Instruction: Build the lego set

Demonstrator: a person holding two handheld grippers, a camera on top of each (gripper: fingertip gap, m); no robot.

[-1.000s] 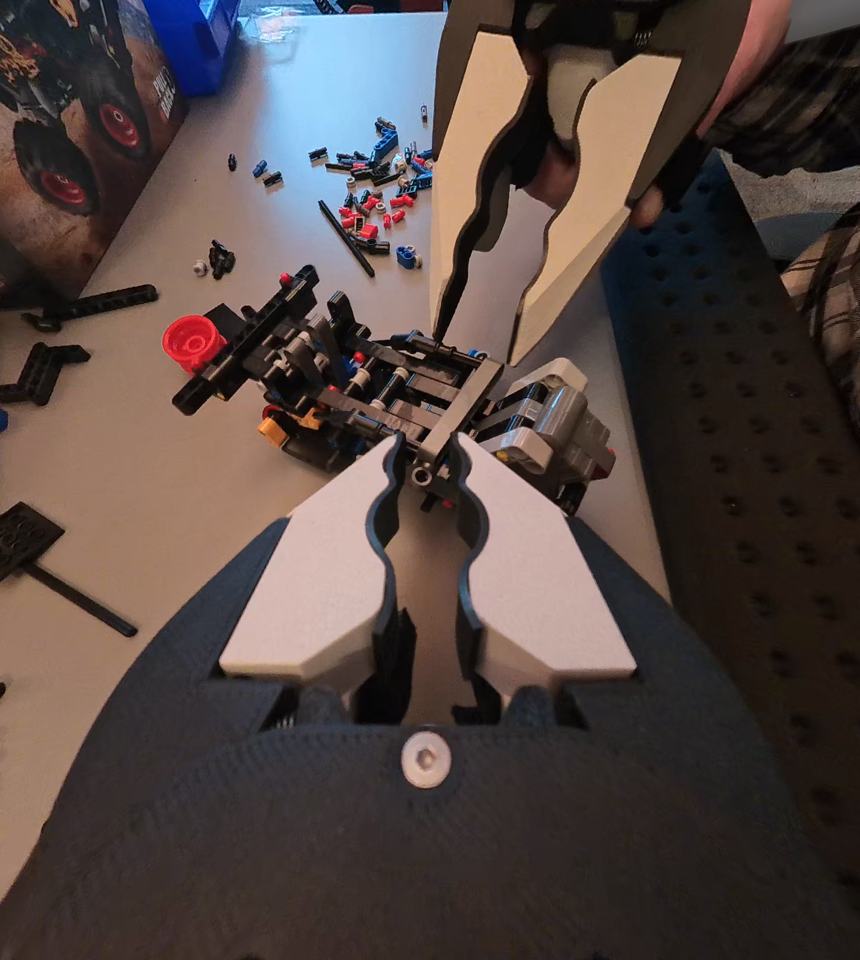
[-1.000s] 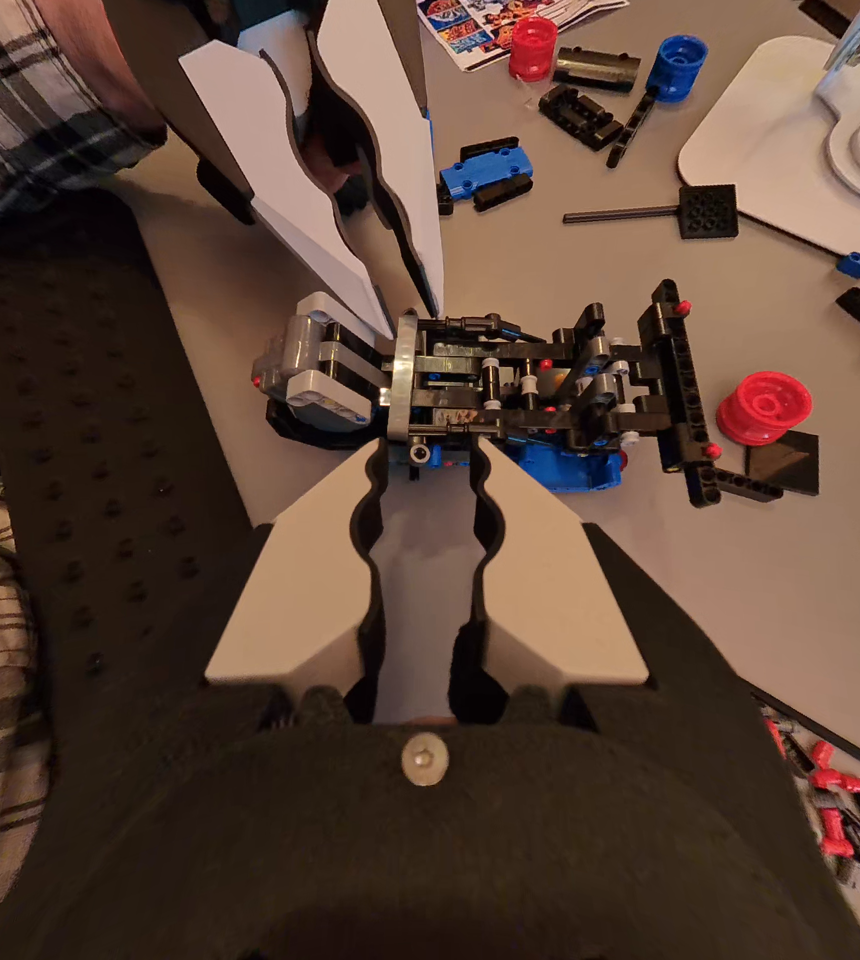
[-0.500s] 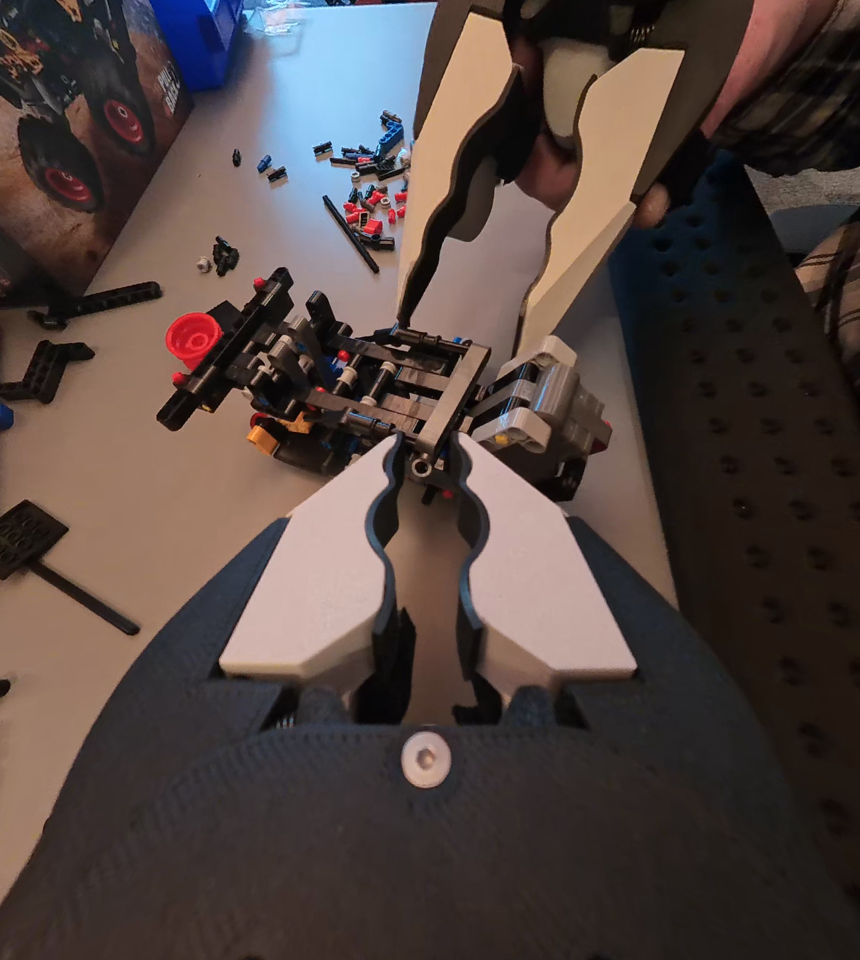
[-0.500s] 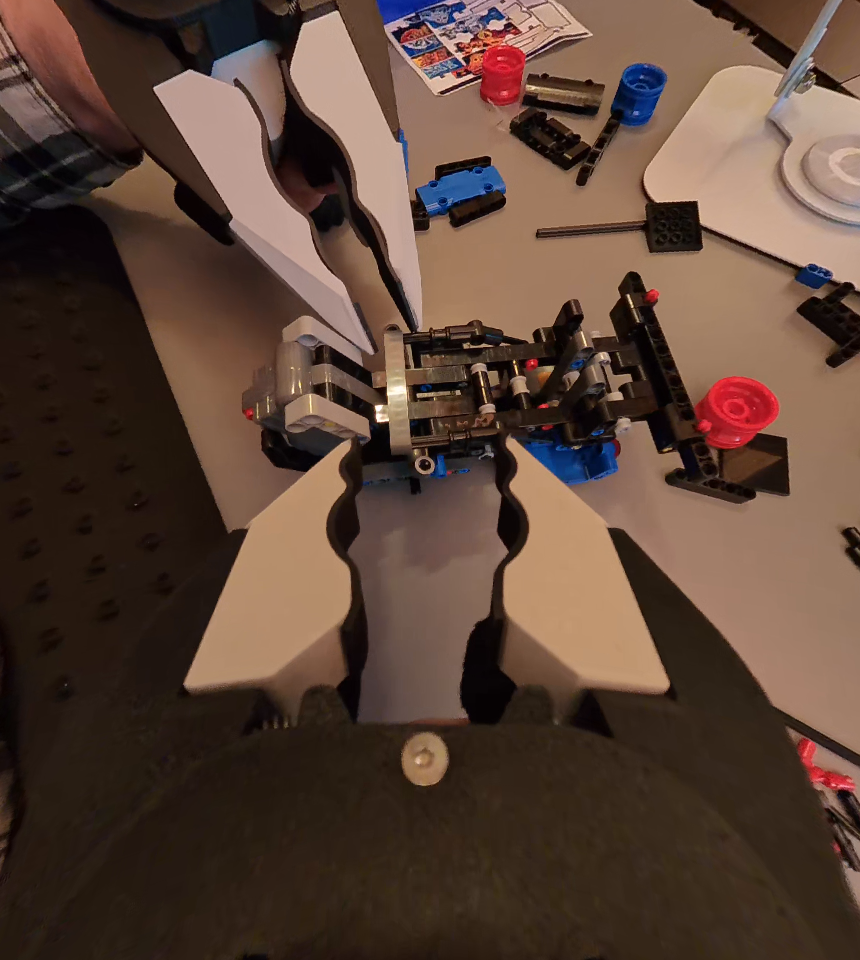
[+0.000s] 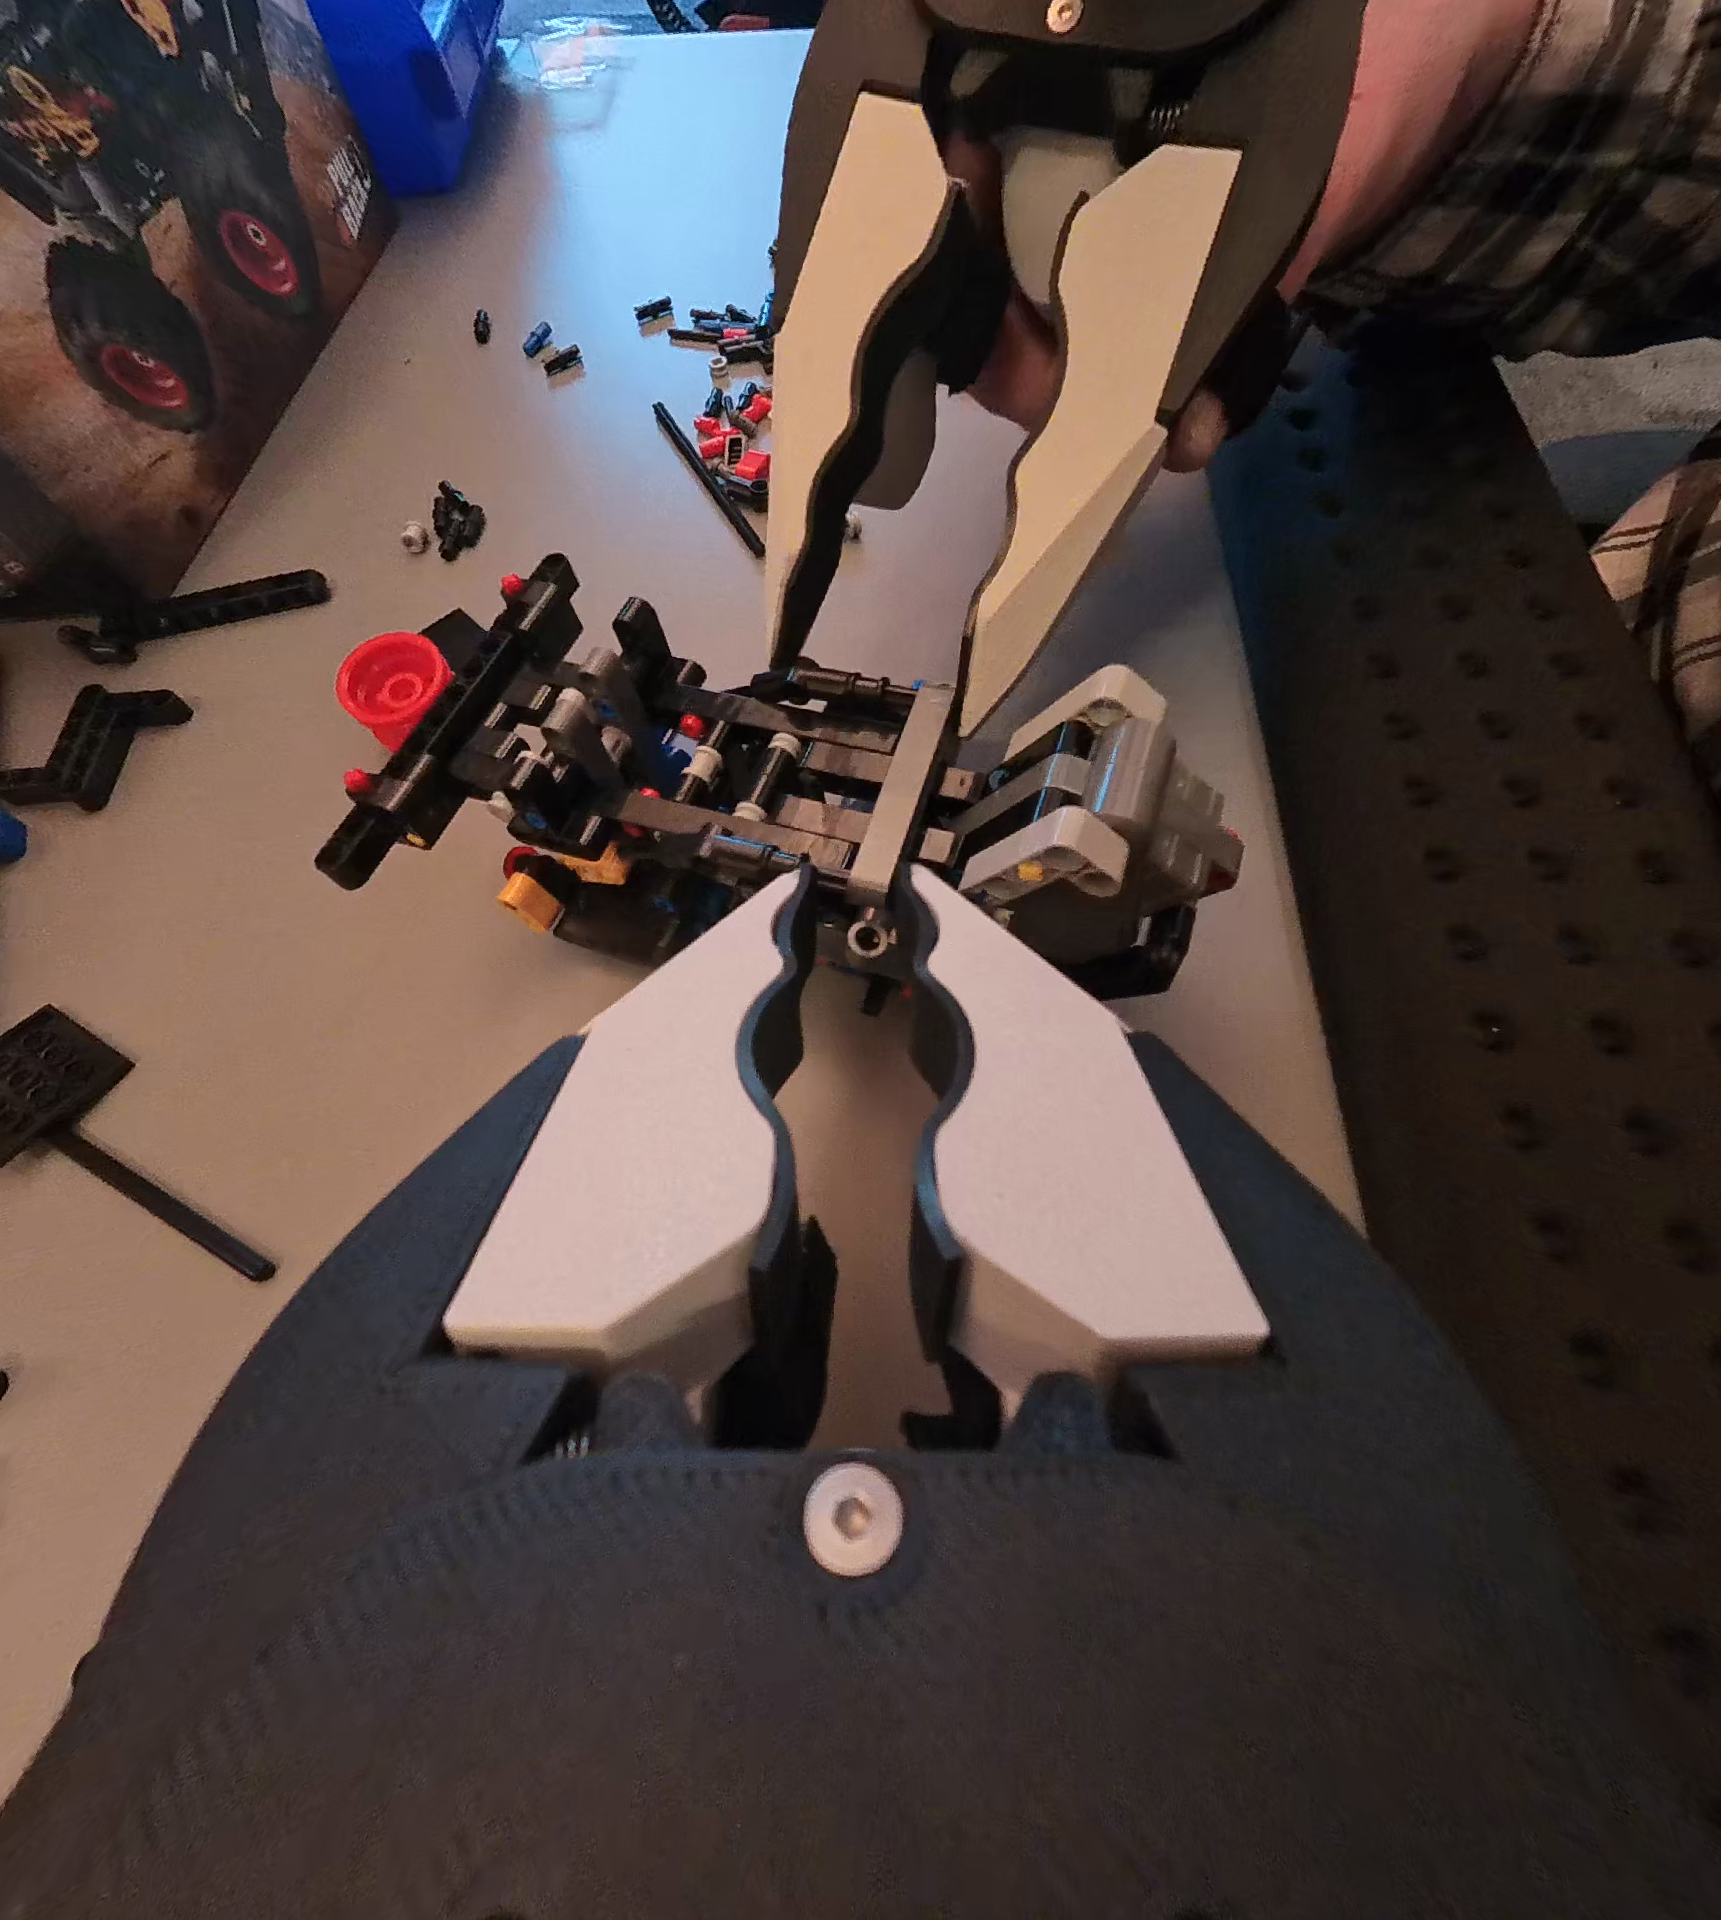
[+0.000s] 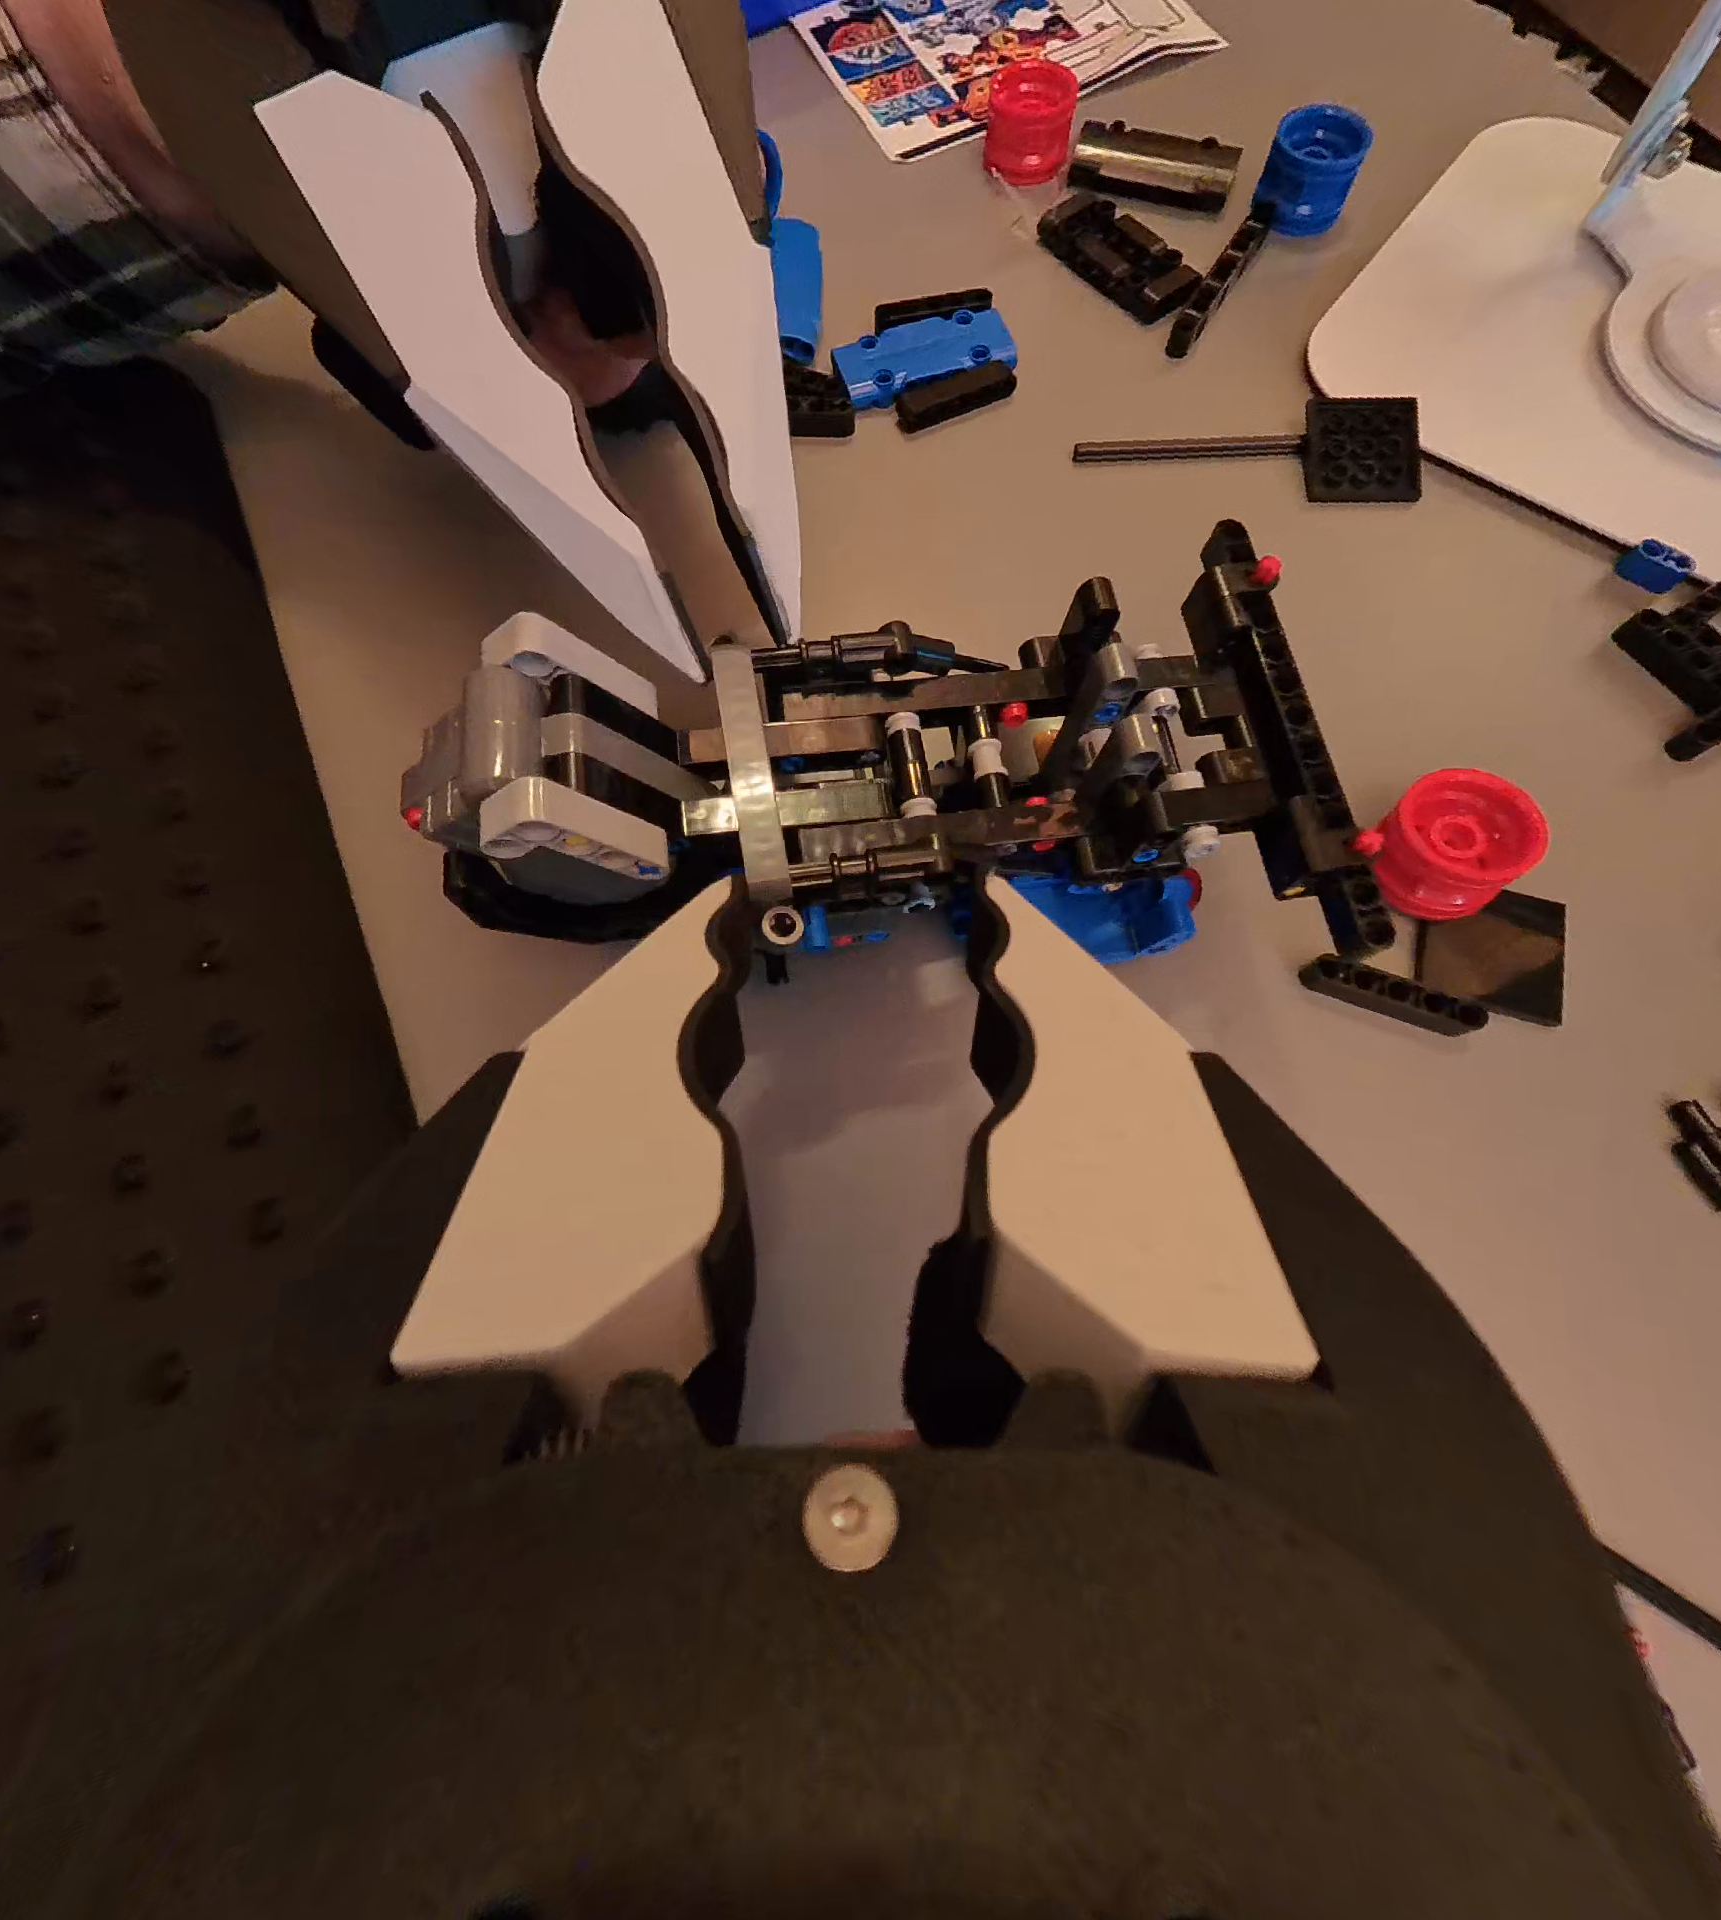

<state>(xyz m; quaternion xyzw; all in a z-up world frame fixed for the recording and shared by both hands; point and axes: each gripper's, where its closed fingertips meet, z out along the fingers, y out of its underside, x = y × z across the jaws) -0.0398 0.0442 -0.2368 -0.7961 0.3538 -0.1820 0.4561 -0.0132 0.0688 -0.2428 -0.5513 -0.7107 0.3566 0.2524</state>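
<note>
A partly built black, grey and blue Lego chassis (image 5: 731, 769) lies on the grey table (image 5: 316, 1039). It carries a red wheel hub (image 5: 388, 686) at one end and a grey block at the other. My left gripper (image 5: 854, 904) is shut on the near end of the chassis's grey cross beam (image 5: 897, 800). In the right wrist view my right gripper (image 6: 856, 914) is open, its fingertips against the side of the chassis (image 6: 991, 769). The left gripper (image 6: 742, 644) shows there at the beam's (image 6: 752, 769) far end. The right gripper (image 5: 877, 686) shows open in the left wrist view.
The set's box (image 5: 108, 260) stands at the far left. Small loose pins (image 5: 731, 343) lie behind the chassis. A black plate on an axle (image 6: 1360, 447), blue (image 6: 1313, 166) and red (image 6: 1027, 120) hubs, a booklet (image 6: 991, 42) and a white base (image 6: 1510, 312) lie beyond. A dark perforated mat (image 6: 56, 831) borders the table. Spacing between my two grippers at the tips: around 5 cm.
My right gripper has opened wider beside the chassis. The chassis has swung a little while the left gripper keeps hold of the grey beam.
</note>
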